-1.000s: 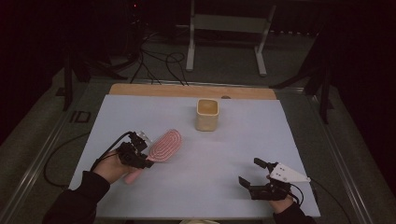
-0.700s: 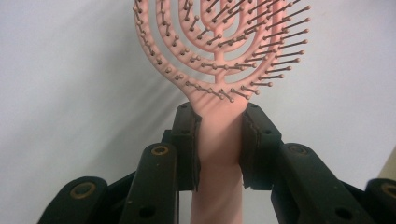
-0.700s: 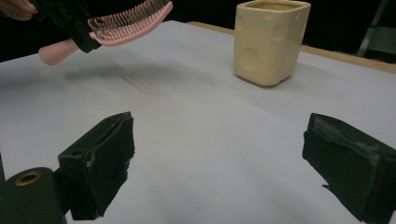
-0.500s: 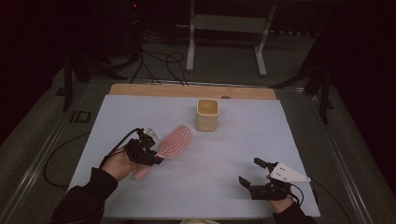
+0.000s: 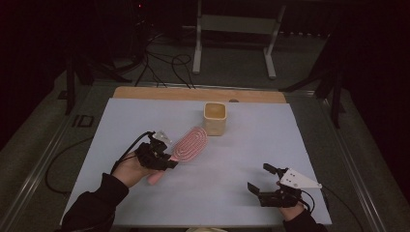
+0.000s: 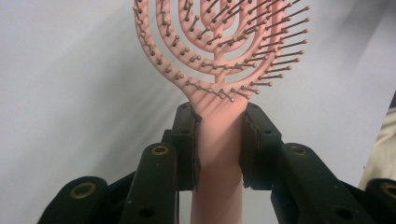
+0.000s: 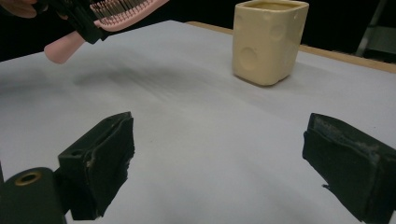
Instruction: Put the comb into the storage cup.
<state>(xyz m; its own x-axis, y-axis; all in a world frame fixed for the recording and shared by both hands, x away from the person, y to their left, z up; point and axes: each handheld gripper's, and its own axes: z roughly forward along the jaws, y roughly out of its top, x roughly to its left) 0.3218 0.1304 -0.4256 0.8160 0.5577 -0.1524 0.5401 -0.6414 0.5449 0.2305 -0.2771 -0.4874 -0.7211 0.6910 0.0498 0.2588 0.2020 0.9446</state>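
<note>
The one pink hairbrush point(image 5: 189, 144) had been carried closer to the single yellow cup point(image 5: 214, 118), its head just beside it. It was clamped by the handle in the left gripper point(image 5: 162, 155). The right gripper point(image 5: 261, 180) was held agape, well apart from the cup.

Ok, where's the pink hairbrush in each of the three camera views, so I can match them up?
High view: the pink hairbrush is left of centre, held in the left tongs, its head beside the cream cup.
Left gripper view: centre, handle clamped between the jaws, bristled head at top.
Right gripper view: top left corner, raised off the table.
Shared landmark: the cream cup, top right in the right gripper view.
</note>
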